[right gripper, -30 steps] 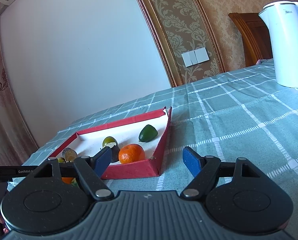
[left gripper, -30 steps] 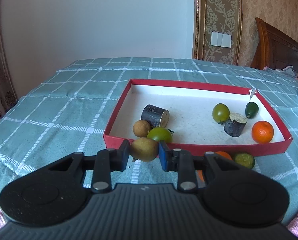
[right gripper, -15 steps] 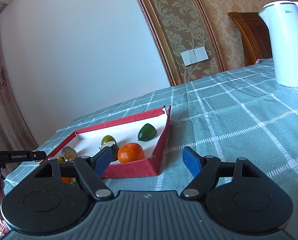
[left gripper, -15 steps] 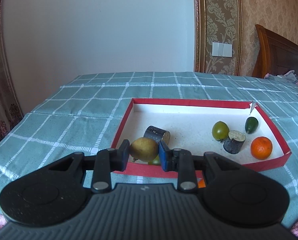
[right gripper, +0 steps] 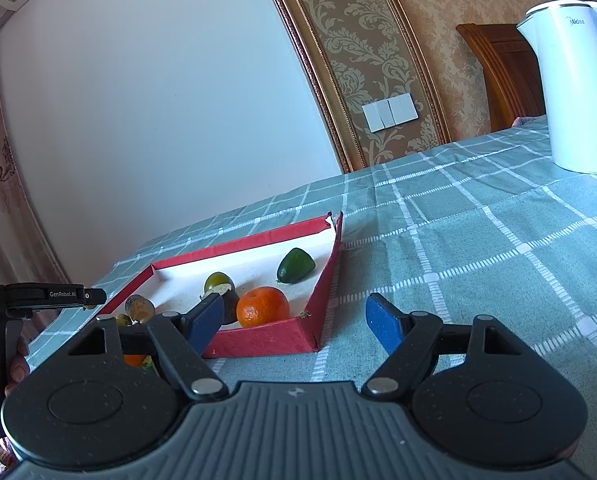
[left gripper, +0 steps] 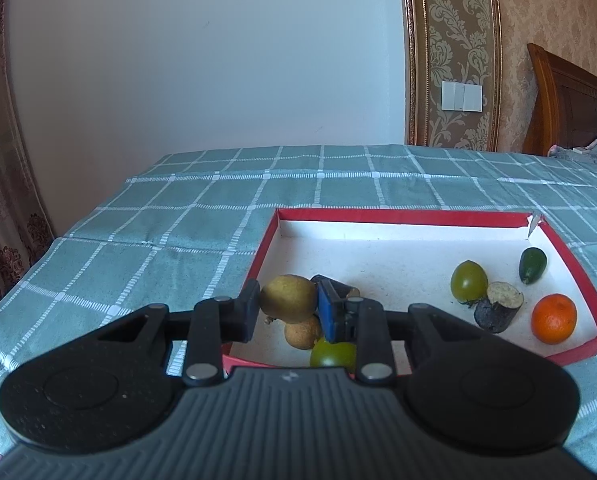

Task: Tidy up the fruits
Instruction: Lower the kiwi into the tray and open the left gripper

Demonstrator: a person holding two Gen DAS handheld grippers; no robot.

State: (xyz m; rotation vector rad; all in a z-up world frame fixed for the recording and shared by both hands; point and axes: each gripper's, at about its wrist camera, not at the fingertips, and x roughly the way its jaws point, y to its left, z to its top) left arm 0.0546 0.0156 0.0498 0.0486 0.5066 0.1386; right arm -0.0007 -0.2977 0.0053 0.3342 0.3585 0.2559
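A yellow-brown pear (left gripper: 288, 295), smooth and matte with faint speckling, is clamped between the jaws of the left gripper (left gripper: 287, 312), at lower centre of the left wrist view, above the near left corner of the red tray (left gripper: 402, 217). A small tan fruit (left gripper: 301, 332) lies just below it. The right gripper (right gripper: 296, 320) is seen spread wide, holding nothing, over the checked tablecloth (right gripper: 478, 248).

A teal tablecloth with a white grid (left gripper: 178, 240) covers the table. On it sits a shallow red tray (left gripper: 398, 216) (white inside), toward three o'clock in the left wrist view. A white electric kettle (right gripper: 574, 92) stands on the cloth at two o'clock in the right wrist view, well apart from the tray.
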